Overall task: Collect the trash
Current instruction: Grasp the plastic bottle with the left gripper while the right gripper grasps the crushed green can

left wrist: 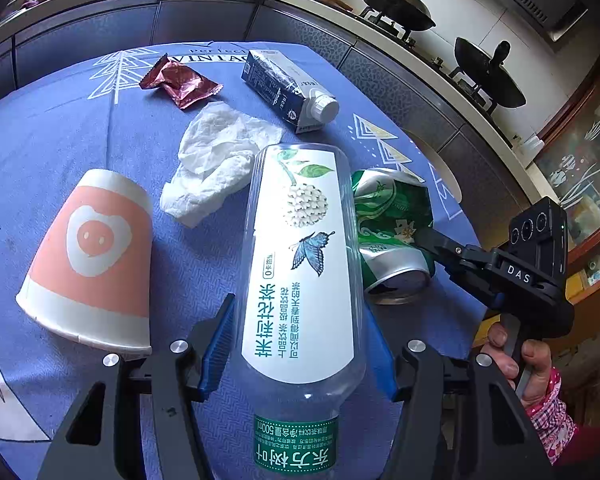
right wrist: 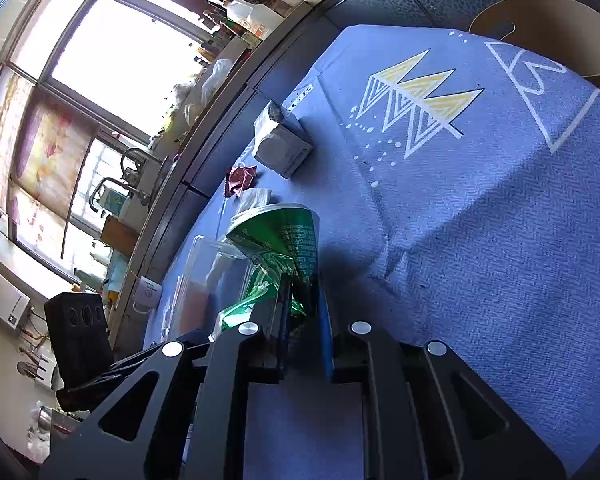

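Trash lies spread on the blue surface, and both my tools are already on a piece of it. My left hand-held gripper stands half spread around the clear plastic bottle, which lies on its side with its neck toward the camera; the blue pads sit at each flank of it, but I cannot tell for sure if they press on it yet. My right hand-held gripper is almost pressed together and pinches the crushed wall of the green can, which rests just beside the bottle.

To do this step well, I think I must squeeze the bottle near its middle, not at the sloping shoulder, because the round smooth body can slide out. The can I should lift slowly, since the dented metal is thin and may slip or bend more.

Only the left wrist view shows the rest to collect: the paper cup tipped over, the crumpled tissue, the red wrapper and the dark carton. It also shows the hand that holds the right tool. The right wrist view shows the pinch on the can from close, with the bottle only as a pale shape beside it
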`<state>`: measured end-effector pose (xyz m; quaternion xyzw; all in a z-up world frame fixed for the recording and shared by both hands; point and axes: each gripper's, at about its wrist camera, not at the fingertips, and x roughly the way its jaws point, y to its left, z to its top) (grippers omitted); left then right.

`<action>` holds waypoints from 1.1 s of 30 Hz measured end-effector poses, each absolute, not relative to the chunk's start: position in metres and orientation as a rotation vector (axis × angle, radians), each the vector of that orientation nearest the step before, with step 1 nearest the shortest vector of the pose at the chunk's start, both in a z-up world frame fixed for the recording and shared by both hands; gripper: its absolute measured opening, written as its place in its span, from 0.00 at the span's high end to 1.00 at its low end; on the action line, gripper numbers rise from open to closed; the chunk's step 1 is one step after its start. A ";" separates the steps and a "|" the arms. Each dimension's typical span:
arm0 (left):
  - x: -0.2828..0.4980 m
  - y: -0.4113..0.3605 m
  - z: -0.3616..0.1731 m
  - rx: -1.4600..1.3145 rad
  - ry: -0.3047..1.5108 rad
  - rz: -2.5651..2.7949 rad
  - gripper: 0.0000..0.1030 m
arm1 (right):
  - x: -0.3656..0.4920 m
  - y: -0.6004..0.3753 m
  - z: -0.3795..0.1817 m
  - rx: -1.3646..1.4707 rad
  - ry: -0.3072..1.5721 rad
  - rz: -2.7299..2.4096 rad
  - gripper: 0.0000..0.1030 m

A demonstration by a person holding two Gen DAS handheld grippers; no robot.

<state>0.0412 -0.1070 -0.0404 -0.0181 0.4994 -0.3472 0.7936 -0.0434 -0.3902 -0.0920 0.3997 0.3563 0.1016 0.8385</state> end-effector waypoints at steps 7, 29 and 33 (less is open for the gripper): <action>0.043 -0.105 -0.041 -0.060 1.081 -0.748 0.41 | -0.038 -0.389 -0.096 0.867 0.781 0.231 0.85; 0.047 -0.103 -0.040 -0.089 1.094 -0.757 0.42 | -0.031 -0.371 -0.082 0.786 0.761 0.276 0.87; 0.048 -0.104 -0.027 -0.113 1.075 -0.784 0.42 | -0.039 -0.384 -0.067 0.798 0.705 0.266 0.88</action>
